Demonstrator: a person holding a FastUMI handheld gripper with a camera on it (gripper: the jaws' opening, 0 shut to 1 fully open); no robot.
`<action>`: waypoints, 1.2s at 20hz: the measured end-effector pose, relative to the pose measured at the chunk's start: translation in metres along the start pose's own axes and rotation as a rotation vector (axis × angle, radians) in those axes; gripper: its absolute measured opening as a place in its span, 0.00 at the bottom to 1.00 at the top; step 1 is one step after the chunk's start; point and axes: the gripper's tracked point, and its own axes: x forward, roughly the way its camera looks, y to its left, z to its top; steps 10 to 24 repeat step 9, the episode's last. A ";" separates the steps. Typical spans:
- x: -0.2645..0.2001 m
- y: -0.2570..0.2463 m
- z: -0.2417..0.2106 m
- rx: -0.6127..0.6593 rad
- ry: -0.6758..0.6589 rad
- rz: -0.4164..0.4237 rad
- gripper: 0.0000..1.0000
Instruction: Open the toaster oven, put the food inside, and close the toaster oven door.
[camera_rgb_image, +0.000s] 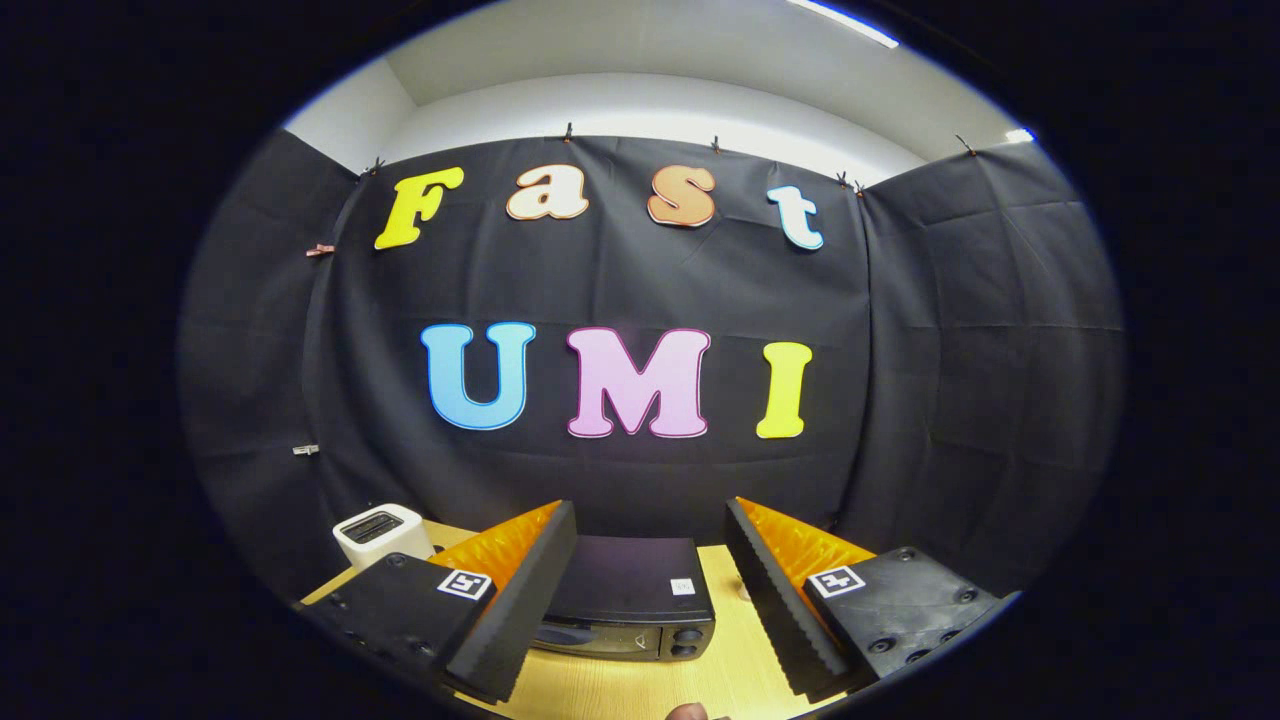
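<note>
A black toaster oven stands on the wooden table, seen from above and in front, its door shut and two dark knobs on the right of its front. My gripper is held high above the table, open, with nothing between its fingers. The oven lies below and between the two fingers. A small brown rounded thing, perhaps the food, peeks up nearest me; too little of it shows to tell.
A white pop-up toaster stands on the table to the left of the oven, beyond my left finger. Black cloth walls close the booth behind and on both sides.
</note>
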 end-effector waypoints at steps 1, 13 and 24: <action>0.000 -0.001 -0.001 -0.003 0.001 0.000 0.98; -0.004 -0.005 -0.005 -0.017 0.004 0.000 0.98; -0.004 -0.005 -0.005 -0.017 0.004 0.000 0.98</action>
